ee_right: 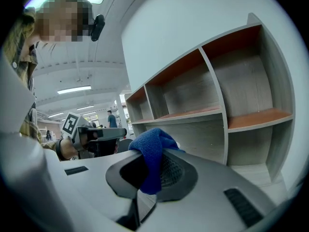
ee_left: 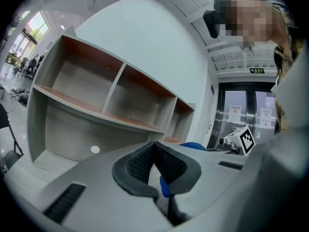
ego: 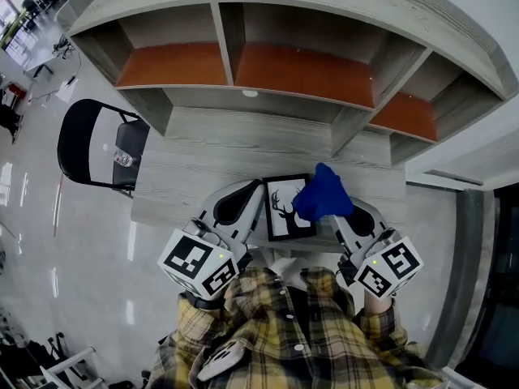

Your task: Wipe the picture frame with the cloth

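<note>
A black picture frame [ego: 288, 209] with a deer silhouette is held up over the front edge of the desk, between both grippers. My left gripper [ego: 258, 196] is shut on its left edge. In the left gripper view the jaws [ee_left: 155, 153] are closed and the frame's dark edge [ee_left: 171, 210] runs down between them. My right gripper [ego: 334, 214] is shut on a blue cloth [ego: 323, 193], which bunches over the frame's upper right corner. The cloth [ee_right: 152, 153] hangs pinched between the right gripper [ee_right: 149, 174] jaws.
A grey desk [ego: 203, 152] carries a shelf unit [ego: 300, 71] with three open, orange-floored compartments. A black folding chair [ego: 97, 144] with a bottle [ego: 123, 158] on it stands to the left. Glass doors [ee_left: 241, 115] lie beyond the right side.
</note>
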### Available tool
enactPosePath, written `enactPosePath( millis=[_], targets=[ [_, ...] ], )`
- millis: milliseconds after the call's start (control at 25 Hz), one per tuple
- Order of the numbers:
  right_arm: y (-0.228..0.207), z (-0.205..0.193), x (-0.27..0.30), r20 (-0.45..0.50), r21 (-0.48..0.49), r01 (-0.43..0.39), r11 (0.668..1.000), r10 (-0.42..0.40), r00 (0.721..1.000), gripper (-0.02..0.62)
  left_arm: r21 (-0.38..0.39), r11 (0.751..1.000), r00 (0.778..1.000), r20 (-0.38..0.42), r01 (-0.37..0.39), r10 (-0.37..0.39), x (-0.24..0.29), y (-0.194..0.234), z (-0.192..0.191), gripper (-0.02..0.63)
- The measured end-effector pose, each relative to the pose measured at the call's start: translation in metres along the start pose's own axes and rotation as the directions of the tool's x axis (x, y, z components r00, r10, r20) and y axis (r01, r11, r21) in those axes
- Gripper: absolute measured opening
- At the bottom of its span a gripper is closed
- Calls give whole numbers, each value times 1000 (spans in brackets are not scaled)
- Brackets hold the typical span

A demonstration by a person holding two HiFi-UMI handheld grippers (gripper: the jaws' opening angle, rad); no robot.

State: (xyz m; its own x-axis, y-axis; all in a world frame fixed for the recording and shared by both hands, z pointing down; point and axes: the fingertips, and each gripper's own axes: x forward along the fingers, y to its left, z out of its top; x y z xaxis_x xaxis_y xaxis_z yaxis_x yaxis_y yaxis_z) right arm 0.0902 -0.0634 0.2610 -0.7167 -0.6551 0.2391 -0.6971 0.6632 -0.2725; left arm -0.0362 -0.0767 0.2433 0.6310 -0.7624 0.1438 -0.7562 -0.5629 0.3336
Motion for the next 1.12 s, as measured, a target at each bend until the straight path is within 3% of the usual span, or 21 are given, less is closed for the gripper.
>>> enactPosePath(
  millis=[240,600,880,1120],
  targets=[
    [8,8,35,16,27,49,998,-50,999,38,11,996,995,-53,90,-89,13,30,10,5],
    [-5,-3,71,-9,86,118,989,-117,993,38,-54,985,973,-159,163,-170,38,57,-19,5],
    [-27,-25,81,-99,102,104,989,-94,991,38,-130,985,953,-267,115,-146,57,66,-68,5],
    [-38,-53,93,-156,132,64,989,-43,987,38,-237,972,906,-410,8,-108,70,87,-143,5]
  ],
)
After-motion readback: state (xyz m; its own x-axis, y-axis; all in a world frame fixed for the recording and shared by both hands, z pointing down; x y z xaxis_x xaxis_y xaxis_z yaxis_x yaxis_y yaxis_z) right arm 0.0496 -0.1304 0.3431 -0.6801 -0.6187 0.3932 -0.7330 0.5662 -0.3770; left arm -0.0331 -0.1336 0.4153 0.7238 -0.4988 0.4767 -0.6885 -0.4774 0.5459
